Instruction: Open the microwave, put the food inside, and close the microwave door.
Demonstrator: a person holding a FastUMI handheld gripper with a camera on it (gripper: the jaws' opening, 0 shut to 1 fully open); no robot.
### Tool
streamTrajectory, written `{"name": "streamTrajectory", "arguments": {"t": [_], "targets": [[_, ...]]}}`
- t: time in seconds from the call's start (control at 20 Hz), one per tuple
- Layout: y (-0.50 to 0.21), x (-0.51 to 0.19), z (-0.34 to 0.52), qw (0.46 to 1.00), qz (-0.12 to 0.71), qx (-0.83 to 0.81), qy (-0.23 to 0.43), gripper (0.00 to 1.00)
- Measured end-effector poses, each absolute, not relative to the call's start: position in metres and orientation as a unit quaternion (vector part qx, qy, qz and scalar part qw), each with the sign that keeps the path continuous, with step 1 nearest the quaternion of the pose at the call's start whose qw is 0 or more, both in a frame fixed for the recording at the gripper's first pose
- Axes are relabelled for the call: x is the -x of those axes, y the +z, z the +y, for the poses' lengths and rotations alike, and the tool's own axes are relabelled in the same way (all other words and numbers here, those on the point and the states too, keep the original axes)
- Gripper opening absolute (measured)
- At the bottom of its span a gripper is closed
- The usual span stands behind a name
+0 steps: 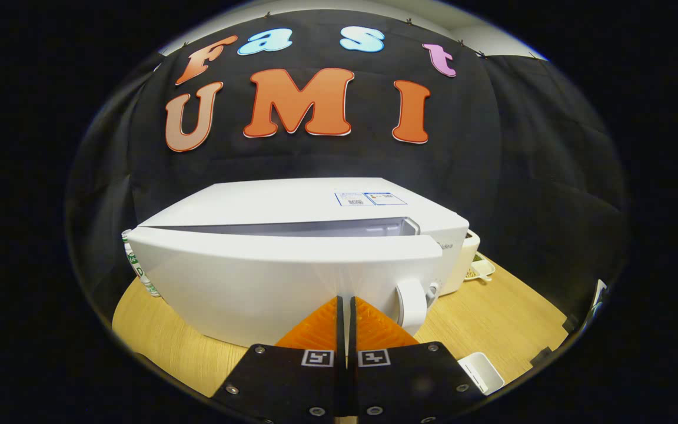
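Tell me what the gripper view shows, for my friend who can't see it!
The tool, its fingers closed together with nothing between them, touches the front of a white microwave's door, which stands slightly ajar. The microwave sits on a wooden table, with a round knob just right of the fingers.

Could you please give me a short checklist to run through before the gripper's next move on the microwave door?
1. Gripper fingers closed with nothing between them: ok, they meet tip to tip, right at the door.
2. Microwave door fully shut: not ok, a gap shows along its top edge, so it is ajar.
3. Food inside the microwave: cannot tell, the door hides the cavity.
4. Fingertips clear of the round knob: ok, the knob sits just to their right.
5. Door's swing path clear of the small white container on the table: ok, it lies nearer the gripper, off to the right.
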State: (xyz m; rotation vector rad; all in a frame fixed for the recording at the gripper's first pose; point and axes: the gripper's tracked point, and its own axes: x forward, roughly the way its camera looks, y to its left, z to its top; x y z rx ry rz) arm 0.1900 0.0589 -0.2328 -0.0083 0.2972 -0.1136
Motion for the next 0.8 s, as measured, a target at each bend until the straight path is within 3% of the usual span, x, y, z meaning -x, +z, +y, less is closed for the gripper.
{"name": "streamTrajectory", "arguments": {"t": [0.55, 0.8], "targets": [[-0.231, -0.211, 0.062, 0.989, 0.136, 0.008, -0.054, 0.0], [-0.179, -0.193, 0.054, 0.992, 0.115, -0.017, -0.045, 0.01]]}}
